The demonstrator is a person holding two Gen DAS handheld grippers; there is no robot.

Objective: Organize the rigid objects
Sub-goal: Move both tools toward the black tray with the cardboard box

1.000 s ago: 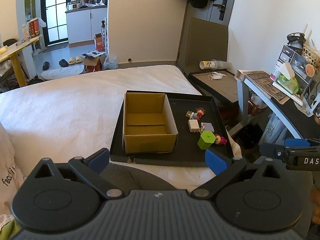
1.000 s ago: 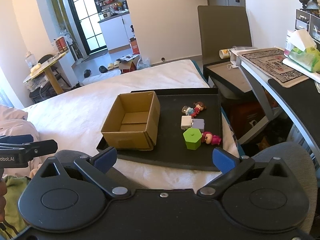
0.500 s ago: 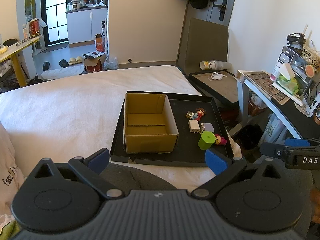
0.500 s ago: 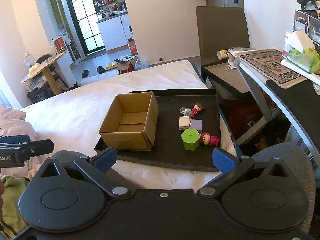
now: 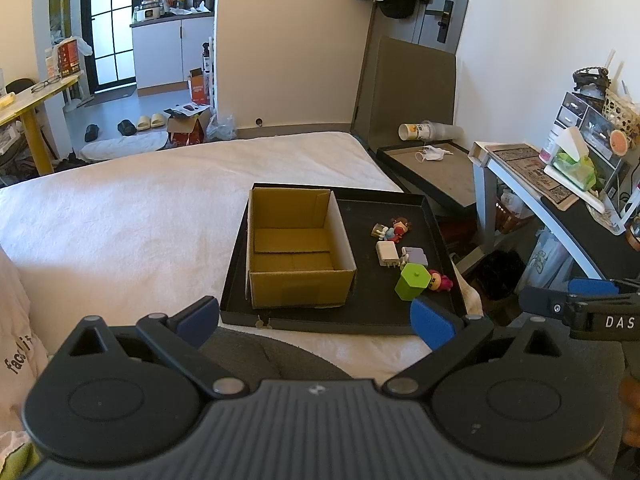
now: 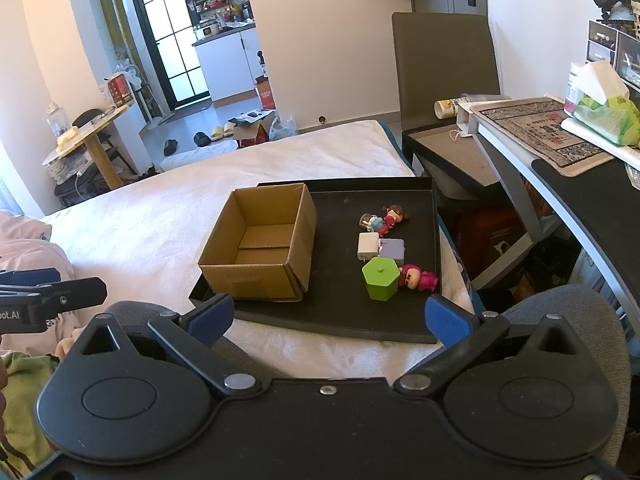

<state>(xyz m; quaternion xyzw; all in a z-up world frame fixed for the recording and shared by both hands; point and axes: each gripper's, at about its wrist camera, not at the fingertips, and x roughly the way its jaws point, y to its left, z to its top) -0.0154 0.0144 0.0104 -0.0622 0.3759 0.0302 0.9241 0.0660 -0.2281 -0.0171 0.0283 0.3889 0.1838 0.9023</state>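
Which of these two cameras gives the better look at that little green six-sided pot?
The right wrist view: the green pot sits nearer the middle, showing its hexagonal lid and knob. The left wrist view shows it further off to the side, close above a blue fingertip.

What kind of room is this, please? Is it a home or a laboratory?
Most likely a home, a small bedroom. A bed with a white cover bears the black tray, slippers lie on the floor, and a kitchen counter shows through the doorway.

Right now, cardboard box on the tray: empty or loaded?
Empty. The cardboard box shows only bare bottom flaps; the toys all lie beside it on the black tray.
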